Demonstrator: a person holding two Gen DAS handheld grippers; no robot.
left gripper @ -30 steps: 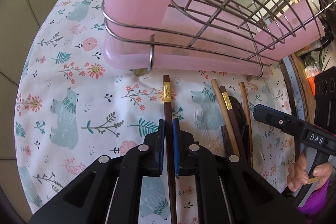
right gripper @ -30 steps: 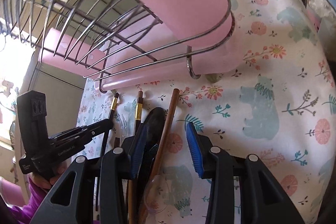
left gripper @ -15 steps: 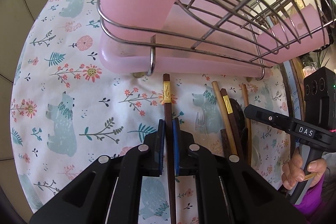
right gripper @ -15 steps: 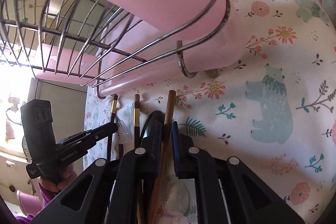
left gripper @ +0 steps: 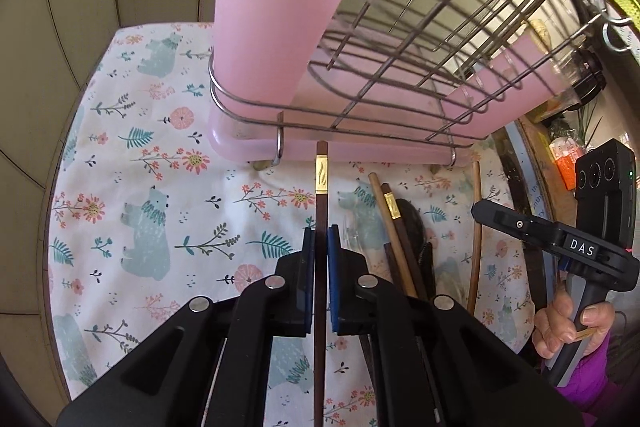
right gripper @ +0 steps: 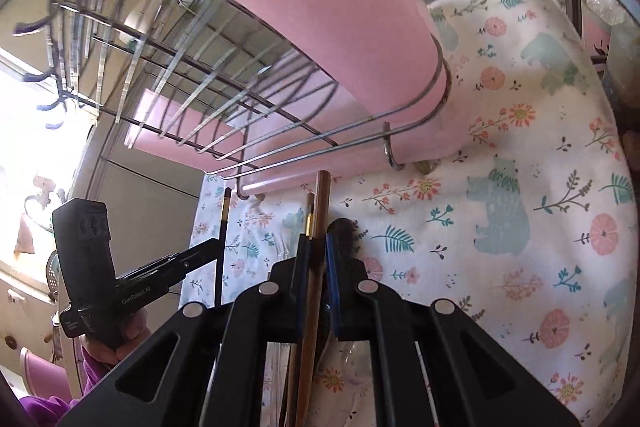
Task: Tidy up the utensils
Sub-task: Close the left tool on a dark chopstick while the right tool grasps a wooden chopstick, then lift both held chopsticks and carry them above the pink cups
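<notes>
Pink plastic fills the far side of both views: a drip tray [left gripper: 280, 151] under a wire rack [left gripper: 400, 75], with a tall pink cup [left gripper: 280, 11] hung at the rack's left corner, all standing on a bear-print cloth [left gripper: 140, 187]. Near the tray, to the right, the rest of the utensils lie in a loose heap [left gripper: 396, 227]: chopsticks, a dark spoon and something clear.

The step in hand looks like the pick-up, one stick per hand. The left gripper [left gripper: 321, 239] is clenched on a dark chopstick [left gripper: 321, 195] with a gold band, which runs between the pads toward the tray. The right gripper [right gripper: 316, 247] is clenched on a lighter brown chopstick [right gripper: 320, 203], its far tip close to the tray's edge; a gold-banded stick lies just beside it on the left.

Next, I judge, each stick must be raised clear of the heap, tipped upright and lowered into the cup, keeping the tips off the rack's wires. Thin sticks held by narrow pads may pivot, so a slow turn seems wise.
</notes>
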